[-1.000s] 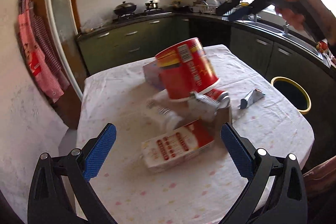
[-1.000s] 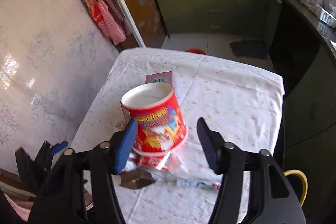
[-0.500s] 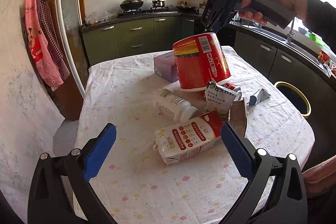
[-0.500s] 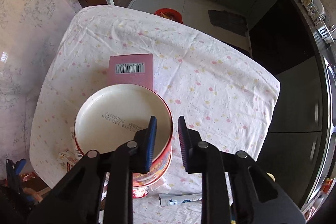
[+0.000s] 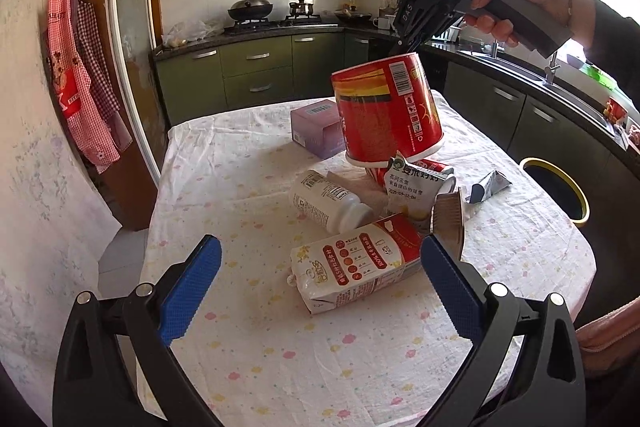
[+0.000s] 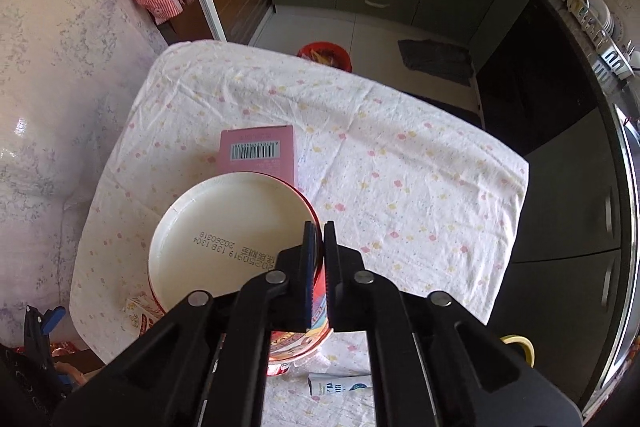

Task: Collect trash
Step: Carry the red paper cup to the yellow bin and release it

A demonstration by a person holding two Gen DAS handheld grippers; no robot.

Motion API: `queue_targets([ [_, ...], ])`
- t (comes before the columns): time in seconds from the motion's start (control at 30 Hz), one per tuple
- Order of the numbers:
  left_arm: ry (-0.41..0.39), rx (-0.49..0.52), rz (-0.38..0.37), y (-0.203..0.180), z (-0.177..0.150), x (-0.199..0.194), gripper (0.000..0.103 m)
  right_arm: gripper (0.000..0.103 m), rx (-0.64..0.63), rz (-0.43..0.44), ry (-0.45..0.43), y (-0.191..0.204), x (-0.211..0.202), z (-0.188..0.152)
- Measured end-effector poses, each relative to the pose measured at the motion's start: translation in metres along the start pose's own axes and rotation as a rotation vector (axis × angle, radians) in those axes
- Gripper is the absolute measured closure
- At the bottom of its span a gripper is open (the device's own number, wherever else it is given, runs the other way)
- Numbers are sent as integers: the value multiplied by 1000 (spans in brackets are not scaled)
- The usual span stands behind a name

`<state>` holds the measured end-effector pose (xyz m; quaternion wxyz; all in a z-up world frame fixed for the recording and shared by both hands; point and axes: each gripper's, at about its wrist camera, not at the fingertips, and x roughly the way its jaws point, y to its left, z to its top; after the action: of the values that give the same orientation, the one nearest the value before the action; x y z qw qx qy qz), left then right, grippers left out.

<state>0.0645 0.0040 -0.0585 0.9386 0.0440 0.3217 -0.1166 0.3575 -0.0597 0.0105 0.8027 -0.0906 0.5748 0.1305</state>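
A red upside-down paper tub (image 5: 386, 115) hangs over the trash pile; my right gripper (image 6: 319, 247) is shut on its bottom rim, the white base (image 6: 228, 239) facing the camera. In the left wrist view the right gripper (image 5: 404, 45) comes down from the upper right. My left gripper (image 5: 320, 267) is open and empty, low above the table in front of a red-and-white milk carton (image 5: 356, 267). A white bottle (image 5: 328, 203), a snack bag (image 5: 412, 183) and a foil wrapper (image 5: 488, 185) lie around it.
A pink box (image 5: 316, 127) stands behind the tub, also in the right wrist view (image 6: 258, 155). A black bin with a yellow rim (image 5: 556, 187) stands right of the table. A tube (image 6: 340, 385) lies on the flowered cloth (image 6: 400, 155). Kitchen cabinets line the back.
My right gripper came over the tub, shut on its bottom rim and lifted it slightly. My left gripper stayed open and drew back a little.
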Motion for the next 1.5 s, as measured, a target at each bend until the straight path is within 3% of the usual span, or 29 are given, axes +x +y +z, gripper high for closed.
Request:
queue_targets([
  [0.4, -26, 21, 1, -14, 7, -9, 5, 99, 44, 35, -143, -31, -61, -30],
  [0.6, -32, 27, -8, -22, 10, -10, 5, 99, 186, 27, -227, -106, -102, -88],
  [0.77, -22, 39, -11, -34, 14, -4, 5, 98, 370, -6, -272, -188, -119, -166],
  [1.07, -7, 84, -42, -68, 27, 6, 5, 98, 628, -4, -294, -293, -105, -282],
  [1.2, -14, 125, -62, -86, 30, 6, 5, 98, 713, -37, -280, -326, -86, -316],
  [1.4, -5, 173, -79, -106, 34, 7, 5, 95, 797, -15, -252, -357, -47, -344],
  [1.43, -3, 177, -84, -109, 35, 7, 5, 90, 813, -20, -257, -361, -44, -346],
  [1.47, 0, 180, -88, -111, 35, 8, 5, 76, 825, -30, -260, -364, -41, -347],
  [1.5, 3, 186, -93, -113, 36, 9, 5, 71, 831, -31, -266, -365, -40, -350],
])
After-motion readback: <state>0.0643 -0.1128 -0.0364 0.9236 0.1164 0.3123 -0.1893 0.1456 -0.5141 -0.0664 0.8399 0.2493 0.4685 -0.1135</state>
